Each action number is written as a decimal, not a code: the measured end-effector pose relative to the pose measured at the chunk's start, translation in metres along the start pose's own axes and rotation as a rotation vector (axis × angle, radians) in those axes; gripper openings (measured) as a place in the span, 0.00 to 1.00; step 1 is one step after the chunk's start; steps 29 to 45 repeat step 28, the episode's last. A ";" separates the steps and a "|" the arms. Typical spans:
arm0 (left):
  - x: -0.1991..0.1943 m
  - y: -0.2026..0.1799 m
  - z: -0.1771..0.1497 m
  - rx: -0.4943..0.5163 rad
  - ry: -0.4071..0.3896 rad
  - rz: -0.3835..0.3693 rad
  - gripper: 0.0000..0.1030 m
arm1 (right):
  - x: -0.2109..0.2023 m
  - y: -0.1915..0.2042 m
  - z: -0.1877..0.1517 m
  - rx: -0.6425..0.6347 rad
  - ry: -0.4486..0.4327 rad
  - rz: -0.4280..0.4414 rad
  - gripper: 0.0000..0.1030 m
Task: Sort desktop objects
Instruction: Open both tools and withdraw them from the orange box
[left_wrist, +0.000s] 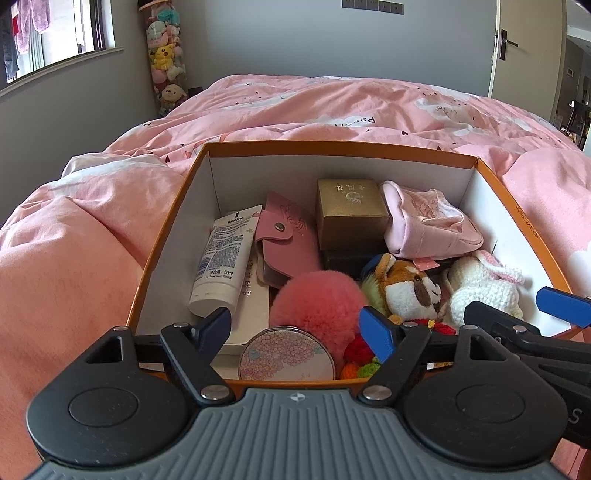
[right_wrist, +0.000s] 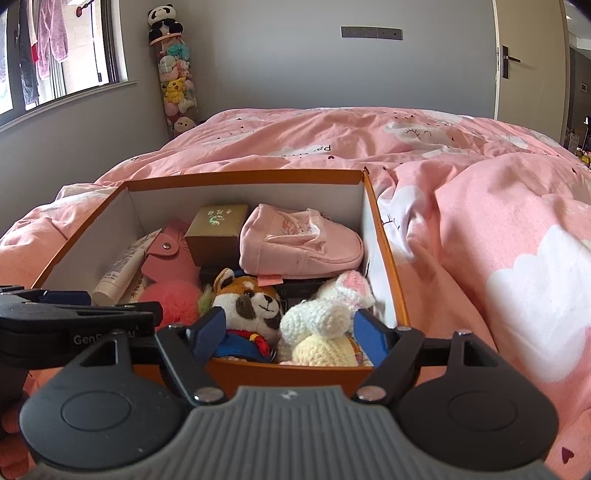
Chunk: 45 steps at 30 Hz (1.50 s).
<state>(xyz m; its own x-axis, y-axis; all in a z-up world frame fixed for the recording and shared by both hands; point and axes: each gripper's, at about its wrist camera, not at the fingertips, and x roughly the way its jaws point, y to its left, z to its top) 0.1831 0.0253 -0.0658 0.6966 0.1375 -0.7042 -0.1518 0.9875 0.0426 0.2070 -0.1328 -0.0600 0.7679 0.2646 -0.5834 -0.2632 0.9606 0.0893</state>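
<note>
An orange cardboard box (left_wrist: 168, 229) is lying on the pink quilted bed (left_wrist: 332, 107), just ahead of the left gripper (left_wrist: 297, 328). A round pink fluffy pompom (left_wrist: 317, 301) is sitting inside, nearest that gripper, with a gold square gift box (left_wrist: 349, 214) lying beyond it.

The orange box (left_wrist: 168, 236) looks like matt cardboard, its inner walls plain white; it sits on a soft, creased pink cotton-like quilt (left_wrist: 332, 107). Inside, the white tube (left_wrist: 221, 258) is smooth, slightly glossy plastic; the pink wallet (left_wrist: 286, 236) looks like smooth faux leather with a metal snap; the gold box (left_wrist: 351, 214) has a faintly shimmering paper finish; the pompom (left_wrist: 317, 306) is fluffy fur; the bunny (right_wrist: 317, 317) is knobbly crochet yarn; the pouch (right_wrist: 295, 240) is satiny cloth.
</note>
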 end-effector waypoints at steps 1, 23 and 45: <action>0.000 0.000 0.000 -0.001 0.001 0.000 0.88 | 0.000 0.000 0.000 0.000 0.000 -0.001 0.77; 0.001 0.000 -0.001 -0.002 0.012 0.003 0.89 | 0.000 -0.001 -0.002 -0.008 -0.010 -0.030 0.83; 0.001 -0.001 -0.001 -0.003 0.010 0.003 0.89 | 0.000 0.000 -0.002 -0.009 -0.009 -0.034 0.83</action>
